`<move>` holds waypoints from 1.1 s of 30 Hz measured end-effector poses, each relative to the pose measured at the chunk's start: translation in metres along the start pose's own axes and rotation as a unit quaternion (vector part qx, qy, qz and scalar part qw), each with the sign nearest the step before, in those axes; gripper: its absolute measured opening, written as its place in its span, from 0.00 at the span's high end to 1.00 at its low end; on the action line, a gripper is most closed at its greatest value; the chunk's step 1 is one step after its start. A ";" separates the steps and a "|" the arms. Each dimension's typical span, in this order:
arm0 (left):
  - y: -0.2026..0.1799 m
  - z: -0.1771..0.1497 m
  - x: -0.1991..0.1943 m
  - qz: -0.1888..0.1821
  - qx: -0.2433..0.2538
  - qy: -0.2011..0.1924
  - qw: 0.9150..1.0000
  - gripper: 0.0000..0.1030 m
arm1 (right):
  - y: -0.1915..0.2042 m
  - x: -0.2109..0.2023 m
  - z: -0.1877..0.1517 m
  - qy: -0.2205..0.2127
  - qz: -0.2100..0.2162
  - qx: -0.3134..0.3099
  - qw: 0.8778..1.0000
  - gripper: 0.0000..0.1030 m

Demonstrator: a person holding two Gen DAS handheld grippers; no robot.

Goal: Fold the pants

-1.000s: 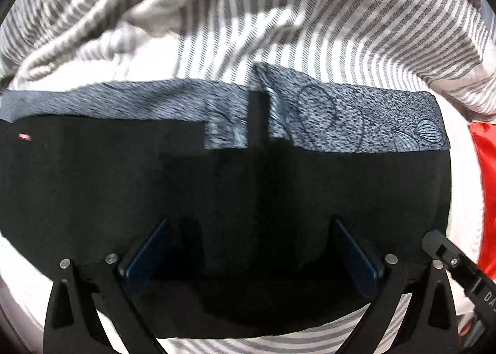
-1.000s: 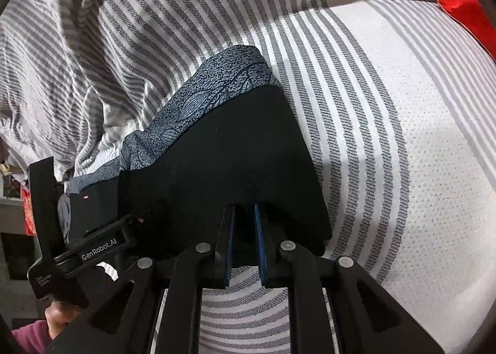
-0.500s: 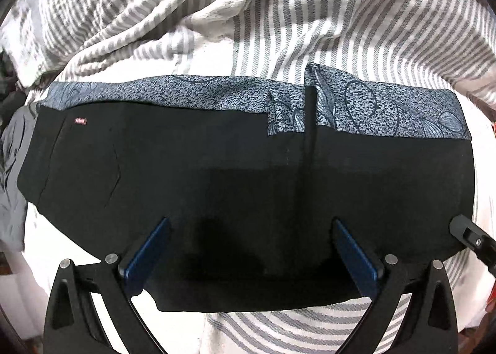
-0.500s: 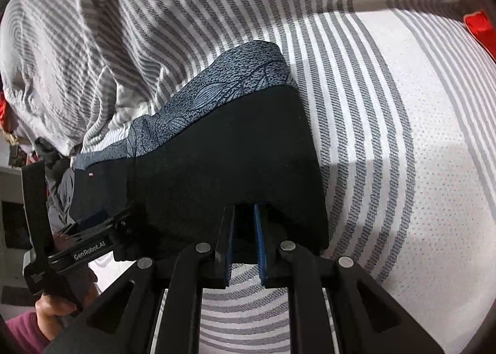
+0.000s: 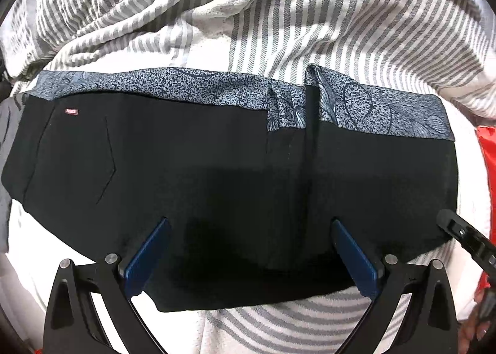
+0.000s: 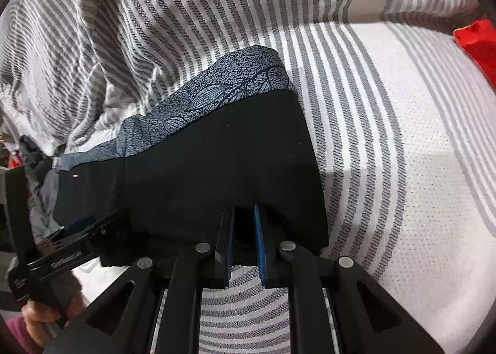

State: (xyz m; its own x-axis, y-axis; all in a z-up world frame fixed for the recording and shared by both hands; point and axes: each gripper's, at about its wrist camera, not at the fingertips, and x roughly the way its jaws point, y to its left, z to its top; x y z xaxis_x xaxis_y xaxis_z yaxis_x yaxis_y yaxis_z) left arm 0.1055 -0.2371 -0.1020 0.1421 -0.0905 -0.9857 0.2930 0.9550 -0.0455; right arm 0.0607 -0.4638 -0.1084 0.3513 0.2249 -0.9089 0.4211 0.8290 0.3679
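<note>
The black pants (image 5: 217, 174) with a blue-grey patterned waistband (image 5: 173, 87) lie folded flat on the striped bed. My left gripper (image 5: 248, 230) is open, its blue pads spread wide over the near edge of the pants, holding nothing. In the right wrist view the pants (image 6: 217, 161) lie in front of my right gripper (image 6: 245, 217), which is shut on the near edge of the black fabric. The right gripper's tip (image 5: 465, 236) shows at the right of the left view; the left gripper (image 6: 62, 245) shows at the lower left of the right view.
A rumpled grey-and-white striped blanket (image 5: 248, 13) is bunched behind the pants. The striped mattress sheet (image 6: 403, 137) spreads to the right. A red item (image 6: 477, 44) lies at the far right edge. Dark clothes (image 6: 37, 161) lie at the left.
The left gripper has pulled back and up, so more of the pants and the blanket behind them show. The right gripper stays shut on the fabric edge.
</note>
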 end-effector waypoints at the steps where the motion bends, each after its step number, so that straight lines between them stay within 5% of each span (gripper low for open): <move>1: 0.005 -0.001 -0.001 -0.005 0.003 0.003 1.000 0.00 | 0.004 0.000 -0.001 -0.003 -0.010 0.000 1.000 0.82; 2: 0.009 -0.001 -0.002 -0.011 0.006 0.005 1.000 0.00 | 0.007 0.000 -0.001 -0.005 -0.017 0.002 1.000 0.78; 4: 0.022 -0.002 -0.007 -0.023 0.009 0.009 1.000 0.00 | 0.019 0.000 -0.001 -0.008 -0.024 0.001 1.000 0.48; 6: 0.035 -0.003 -0.012 -0.035 0.006 0.011 0.999 0.00 | 0.038 -0.001 -0.001 -0.007 -0.048 -0.007 0.999 0.35; 8: 0.058 -0.004 -0.018 -0.054 -0.005 0.011 0.998 0.00 | 0.061 -0.001 -0.004 -0.005 -0.075 -0.016 0.997 0.34; 21: 0.226 -0.015 -0.044 -0.037 -0.148 -0.027 0.988 0.00 | 0.210 0.046 -0.015 0.048 -0.017 -0.091 0.995 0.34; 30: 0.323 -0.030 -0.031 -0.036 -0.281 -0.033 0.959 0.00 | 0.238 0.127 -0.040 0.161 -0.037 -0.100 0.981 0.34; 33: 0.334 -0.033 -0.021 -0.051 -0.296 -0.028 0.953 0.00 | 0.241 0.128 -0.048 0.151 -0.043 -0.114 0.981 0.32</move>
State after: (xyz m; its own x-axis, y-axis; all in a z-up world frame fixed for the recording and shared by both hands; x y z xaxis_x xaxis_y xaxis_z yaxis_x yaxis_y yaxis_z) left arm 0.1697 0.0932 -0.1022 0.1963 -0.1910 -0.9618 -0.2746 0.9309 -0.2409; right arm 0.1674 -0.2108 -0.1452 0.0449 0.2608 -0.9643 0.2284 0.9371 0.2641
